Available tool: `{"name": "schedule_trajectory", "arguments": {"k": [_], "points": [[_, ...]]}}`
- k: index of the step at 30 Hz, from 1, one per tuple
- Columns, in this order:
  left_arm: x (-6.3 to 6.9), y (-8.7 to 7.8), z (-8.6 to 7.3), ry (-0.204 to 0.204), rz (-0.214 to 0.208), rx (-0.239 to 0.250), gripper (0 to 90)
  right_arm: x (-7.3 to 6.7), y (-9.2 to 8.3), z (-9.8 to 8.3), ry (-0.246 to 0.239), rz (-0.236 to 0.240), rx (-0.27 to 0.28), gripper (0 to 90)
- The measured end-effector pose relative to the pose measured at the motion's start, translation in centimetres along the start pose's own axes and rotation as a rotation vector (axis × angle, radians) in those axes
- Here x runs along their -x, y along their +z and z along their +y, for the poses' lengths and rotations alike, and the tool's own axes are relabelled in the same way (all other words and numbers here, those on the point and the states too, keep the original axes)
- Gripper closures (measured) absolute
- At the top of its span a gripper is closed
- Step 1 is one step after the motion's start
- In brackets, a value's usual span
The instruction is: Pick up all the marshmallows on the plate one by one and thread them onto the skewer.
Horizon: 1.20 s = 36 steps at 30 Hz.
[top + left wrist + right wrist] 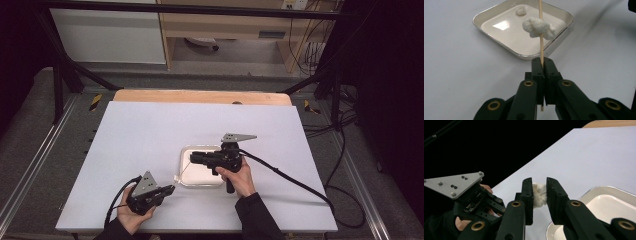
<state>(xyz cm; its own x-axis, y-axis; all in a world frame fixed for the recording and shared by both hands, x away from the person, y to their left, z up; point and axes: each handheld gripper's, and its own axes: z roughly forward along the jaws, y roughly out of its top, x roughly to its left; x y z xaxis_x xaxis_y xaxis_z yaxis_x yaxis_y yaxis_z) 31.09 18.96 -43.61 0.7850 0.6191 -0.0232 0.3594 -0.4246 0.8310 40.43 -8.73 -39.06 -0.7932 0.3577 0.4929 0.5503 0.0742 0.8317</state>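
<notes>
My left gripper (542,65) pinched the skewer (540,47) upright just beside the tray (564,25), steadying it. My right gripper (539,192) squeezed the white lump (539,193) above the tray, seemingly threading it on.

Tray (186,176) lies mid-table (150,130) (one lump (521,10) in it), skewer (540,45) before it.

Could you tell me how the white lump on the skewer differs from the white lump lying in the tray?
The lump on the skewer is larger and knobbly, threaded on the stick above the tray. The lump in the tray looks smaller, rests loose near the far rim and has no stick through it. Both are white, soft-looking and irregular.
</notes>
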Motion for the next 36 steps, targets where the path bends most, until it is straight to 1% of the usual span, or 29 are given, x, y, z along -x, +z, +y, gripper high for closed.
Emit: {"name": "schedule_trajectory", "arguments": {"k": [2,8,12,19,27,31,32,33,34,35,36], "points": [[0.0,0.0,0.0,0.002,0.003,0.002,88.5,0.0,0.1,-0.1,0.004,0.004,0.003,78.1],[0.1,0.0,-0.1,0.009,-0.004,0.003,88.5,0.0,0.5,-0.6,0.008,0.010,0.007,78.8],[0.1,0.0,-0.2,0.001,-0.004,0.011,88.5,-0.1,0.7,-0.9,0.009,0.019,0.015,79.4],[0.2,0.0,-0.2,0.002,0.003,0.021,88.6,-0.5,0.8,-1.3,-0.004,0.029,0.030,80.3],[0.3,0.0,-0.2,-0.002,0.009,0.030,88.7,-0.6,1.1,-1.9,0.000,0.042,0.034,81.0],[0.4,0.1,-0.1,-0.005,0.004,0.027,88.7,-0.6,1.5,-2.5,0.006,0.049,0.023,81.1],[0.4,0.1,-0.1,-0.007,0.000,0.045,88.7,-0.6,1.5,-2.6,0.007,0.049,0.018,81.0],[0.5,0.0,0.2,-0.017,-0.007,0.066,88.7,-0.6,1.7,-2.7,0.012,0.058,-0.005,80.9],[0.6,0.0,0.6,-0.006,0.008,0.060,88.7,-0.6,2.1,-3.0,0.010,0.067,-0.035,80.5],[0.6,0.2,0.7,-0.005,0.018,0.050,88.7,-0.6,2.4,-3.4,0.016,0.075,-0.032,80.5],[0.6,0.4,0.7,-0.018,0.009,0.052,88.7,-0.7,2.5,-3.6,0.016,0.076,-0.019,80.4]]}}
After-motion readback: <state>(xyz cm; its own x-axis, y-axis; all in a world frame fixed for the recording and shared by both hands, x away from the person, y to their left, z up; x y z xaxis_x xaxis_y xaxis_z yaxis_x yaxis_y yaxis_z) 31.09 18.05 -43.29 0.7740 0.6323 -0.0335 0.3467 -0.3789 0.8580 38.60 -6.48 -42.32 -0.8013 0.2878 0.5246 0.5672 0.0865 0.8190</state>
